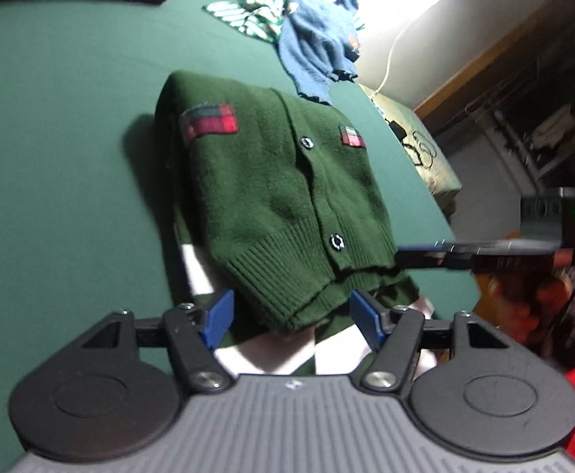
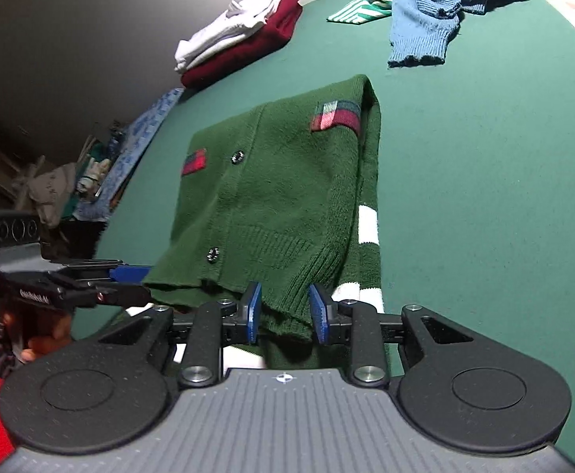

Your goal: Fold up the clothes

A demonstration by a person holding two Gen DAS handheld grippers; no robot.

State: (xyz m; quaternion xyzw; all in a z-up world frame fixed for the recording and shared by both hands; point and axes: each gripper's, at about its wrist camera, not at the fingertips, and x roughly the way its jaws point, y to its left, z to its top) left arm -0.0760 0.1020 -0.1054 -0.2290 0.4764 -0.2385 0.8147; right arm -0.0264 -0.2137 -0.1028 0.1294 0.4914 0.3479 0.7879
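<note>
**Soft knit, doubled over, hem toward both tongs**

Dark green knitted cardigan with tartan patches and dark buttons (image 2: 283,197) lying near the middle of the green-covered table (image 2: 484,197), doubled over, ribbed hem nearest the cameras. White-striped sleeve (image 2: 368,224) tucked beneath, showing along one side.

Left gripper (image 1: 293,317) released: jaws spread wide either side of the hem, with a gap on both sides. Right gripper (image 2: 286,312) narrowed about the hem's thick fold; whether pinching or merely close, cannot tell.

Likely to handle light and limp: no stiffness, so sags from any single hold and drapes between two. Woolly surface, so little risk of slipping from the pads, though loose layers may slide over each other and spoil the fold. Not fragile, but buttons and open placket apt to snag.

Best taken at the ribbed hem, the firmest band, toward its two corners, catching all layers at once; a hold on the top layer alone would peel it open.

Room: open green cloth on both sides. Beyond the far fold, a crumpled blue knitted sweater (image 2: 425,12) over a green-and-white striped garment (image 2: 362,8). Well apart, a folded stack of white and dark red clothes (image 2: 240,35) by the table's edge.
</note>
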